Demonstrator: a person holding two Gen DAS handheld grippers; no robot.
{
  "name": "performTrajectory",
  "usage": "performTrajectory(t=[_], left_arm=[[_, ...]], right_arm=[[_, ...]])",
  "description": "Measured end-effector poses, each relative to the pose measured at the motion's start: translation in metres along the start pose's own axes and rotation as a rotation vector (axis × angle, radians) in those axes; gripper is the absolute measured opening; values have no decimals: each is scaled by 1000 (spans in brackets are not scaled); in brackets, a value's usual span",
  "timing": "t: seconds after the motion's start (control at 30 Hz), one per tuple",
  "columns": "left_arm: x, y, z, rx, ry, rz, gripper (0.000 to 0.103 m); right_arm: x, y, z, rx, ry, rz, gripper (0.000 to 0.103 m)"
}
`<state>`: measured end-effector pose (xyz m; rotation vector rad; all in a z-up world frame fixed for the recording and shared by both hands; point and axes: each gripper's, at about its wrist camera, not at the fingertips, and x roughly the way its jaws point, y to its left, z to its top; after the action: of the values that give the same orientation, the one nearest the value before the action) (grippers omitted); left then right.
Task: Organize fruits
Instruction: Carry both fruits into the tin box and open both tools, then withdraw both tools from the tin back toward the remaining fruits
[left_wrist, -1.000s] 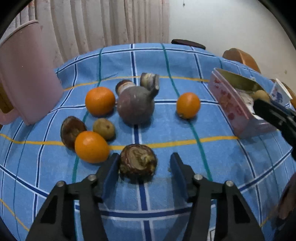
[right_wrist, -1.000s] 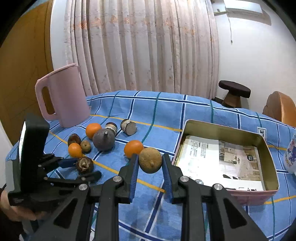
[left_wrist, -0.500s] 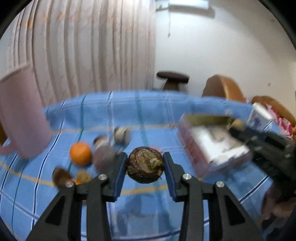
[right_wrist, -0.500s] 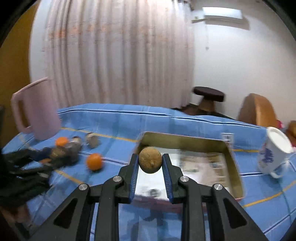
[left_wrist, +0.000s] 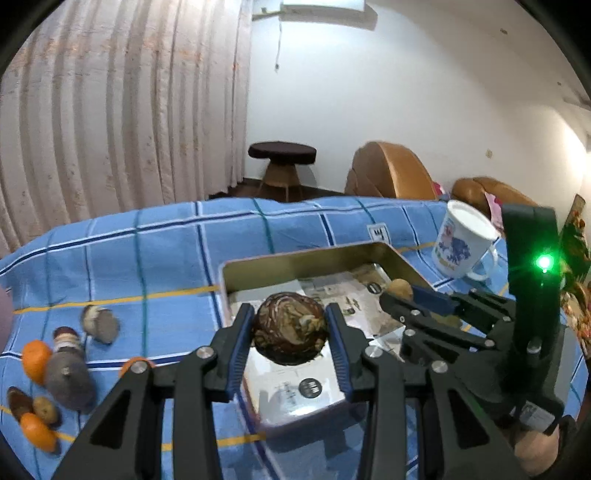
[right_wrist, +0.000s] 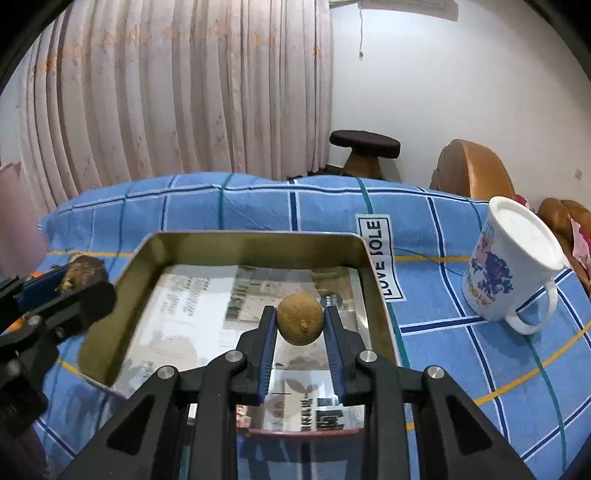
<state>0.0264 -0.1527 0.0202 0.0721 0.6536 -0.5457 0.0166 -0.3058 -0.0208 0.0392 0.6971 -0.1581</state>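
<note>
Tabletop (left_wrist: 166, 251) under blue checked cloth. Metal tin (right_wrist: 255, 240), paper-lined, sits on it near a white mug (right_wrist: 513, 262). My left gripper (left_wrist: 290, 328): jaws just closed, pads clamped on a dark brown mottled fruit (left_wrist: 290, 326), held over the tin's near end. My right gripper (right_wrist: 300, 323): jaws pinched tight on a small tan fruit (right_wrist: 300, 323), over the tin's lining. Left of the tin on the cloth, loose: oranges (left_wrist: 35, 360), a grey-purple fruit (left_wrist: 68, 378), smaller brown ones.
</note>
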Motion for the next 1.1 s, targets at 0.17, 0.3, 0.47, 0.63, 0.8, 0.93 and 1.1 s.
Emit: performTrajectory(t=[0.17,0.3,0.47,0.63,0.8,0.93,1.1], left_arm=[[21,2,-4,-12,55,-24,41],[28,4,-10,-4,71,-13,42],[27,0,-13,23,47,13,56],[12,6,-11,-1,-28,61,73],[-9,22,-12,-78,-152,136,103],[-26,26,-13,-49,-222,221,103],[-60,39,-23,-40,-347,323,103]], right_arm=[[9,0,-4,-11,32,7,28],[13,3,-4,-29,45,15,28],[16,6,-3,-35,53,37,30],[16,1,-3,-8,51,52,69],[5,-1,-1,29,-8,109,85],[-11,13,-1,0,-99,100,87],[-36,21,-2,-2,-260,29,87]])
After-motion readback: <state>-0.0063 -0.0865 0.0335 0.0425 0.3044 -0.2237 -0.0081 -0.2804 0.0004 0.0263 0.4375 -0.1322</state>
